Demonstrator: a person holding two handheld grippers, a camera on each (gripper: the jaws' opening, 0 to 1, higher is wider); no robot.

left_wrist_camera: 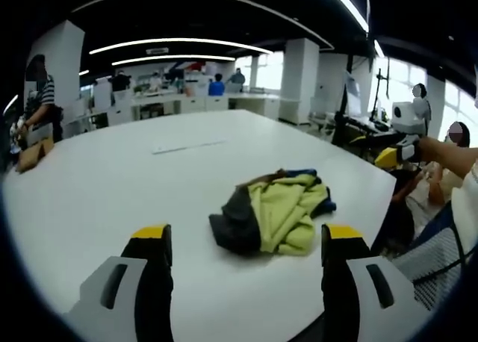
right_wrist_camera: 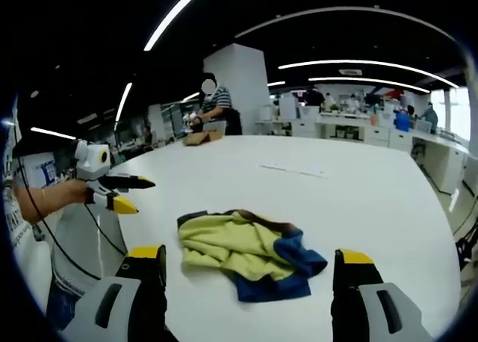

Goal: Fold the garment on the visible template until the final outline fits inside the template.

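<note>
A crumpled garment (left_wrist_camera: pixel 272 219) of yellow-green, dark grey and blue cloth lies in a heap on the white table (left_wrist_camera: pixel 112 185). My left gripper (left_wrist_camera: pixel 248 234) is open just short of it, with nothing between its jaws. In the right gripper view the same garment (right_wrist_camera: pixel 246 256) lies just beyond my open right gripper (right_wrist_camera: pixel 248 254). The two grippers face each other across the heap. The right gripper (left_wrist_camera: pixel 388 159) shows at the table's right edge, held by a hand. At the left of the right gripper view, the left gripper (right_wrist_camera: pixel 138 194) has its jaws apart.
A faint pale strip (left_wrist_camera: pixel 187 145) marks the table beyond the garment, and the same strip (right_wrist_camera: pixel 291 169) shows from the other side. A person (right_wrist_camera: pixel 216 107) stands at the far edge with a brown bag (right_wrist_camera: pixel 202 137). Desks and several people fill the background.
</note>
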